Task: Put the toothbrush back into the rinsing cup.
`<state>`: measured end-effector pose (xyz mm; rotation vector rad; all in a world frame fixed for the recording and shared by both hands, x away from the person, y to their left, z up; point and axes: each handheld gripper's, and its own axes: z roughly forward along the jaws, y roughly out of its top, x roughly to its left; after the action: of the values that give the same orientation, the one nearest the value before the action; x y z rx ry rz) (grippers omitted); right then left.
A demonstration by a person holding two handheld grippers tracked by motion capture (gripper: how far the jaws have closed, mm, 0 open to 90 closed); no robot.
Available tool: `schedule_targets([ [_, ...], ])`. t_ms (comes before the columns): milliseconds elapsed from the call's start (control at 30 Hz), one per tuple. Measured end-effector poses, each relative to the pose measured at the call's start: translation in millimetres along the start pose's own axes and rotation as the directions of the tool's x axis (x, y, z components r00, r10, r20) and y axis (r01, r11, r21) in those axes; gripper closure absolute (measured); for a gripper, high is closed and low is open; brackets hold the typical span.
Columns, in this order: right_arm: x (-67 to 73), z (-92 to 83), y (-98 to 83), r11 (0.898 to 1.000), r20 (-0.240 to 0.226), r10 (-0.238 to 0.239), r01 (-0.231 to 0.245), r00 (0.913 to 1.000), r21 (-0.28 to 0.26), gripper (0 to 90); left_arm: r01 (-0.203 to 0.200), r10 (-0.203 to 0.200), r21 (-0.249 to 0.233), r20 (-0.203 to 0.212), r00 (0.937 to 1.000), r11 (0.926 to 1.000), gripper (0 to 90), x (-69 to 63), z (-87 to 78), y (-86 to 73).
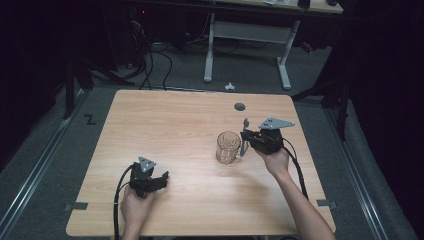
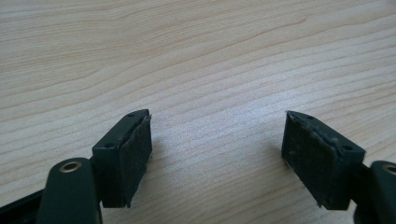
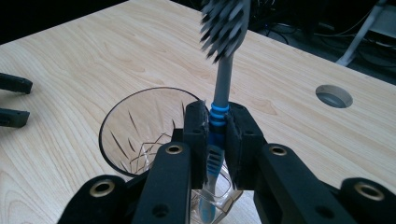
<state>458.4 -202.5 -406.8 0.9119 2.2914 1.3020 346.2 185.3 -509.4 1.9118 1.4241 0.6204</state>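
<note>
Light wood-grain counter [image 1: 170, 120] under me, round cable hole [image 1: 240, 106] near its far edge. Grey carpet floor [image 1: 60, 150] around it, metal rails [image 1: 35, 170] running along both sides. Second desk [image 1: 250, 32] with white legs behind, black cables [image 1: 150, 65] tangled on the floor to its left. Room's dark, only the counter lit.

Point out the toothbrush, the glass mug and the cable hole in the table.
toothbrush [image 3: 219, 84]: right gripper view, grey neck below the bristles.
glass mug [image 3: 122, 122]: right gripper view, left rim.
cable hole [image 3: 334, 96]: right gripper view, middle of the opening.
</note>
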Motion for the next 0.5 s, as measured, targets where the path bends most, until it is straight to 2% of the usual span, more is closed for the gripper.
schedule_targets([
  [267,0.4,0.1,-3.7,1.0,0.007,0.001,-0.001,1.0,-0.01,79.9,0.0,0.0,0.0,0.0,1.0,1.0,24.9,0.0,0.0,0.0],
  [500,-0.4,3.3,-5.1,1.0,0.006,0.007,-0.007,1.0,0.007,79.8,0.0,0.0,0.0,0.0,1.0,1.0,24.9,0.0,0.0,0.0],
])
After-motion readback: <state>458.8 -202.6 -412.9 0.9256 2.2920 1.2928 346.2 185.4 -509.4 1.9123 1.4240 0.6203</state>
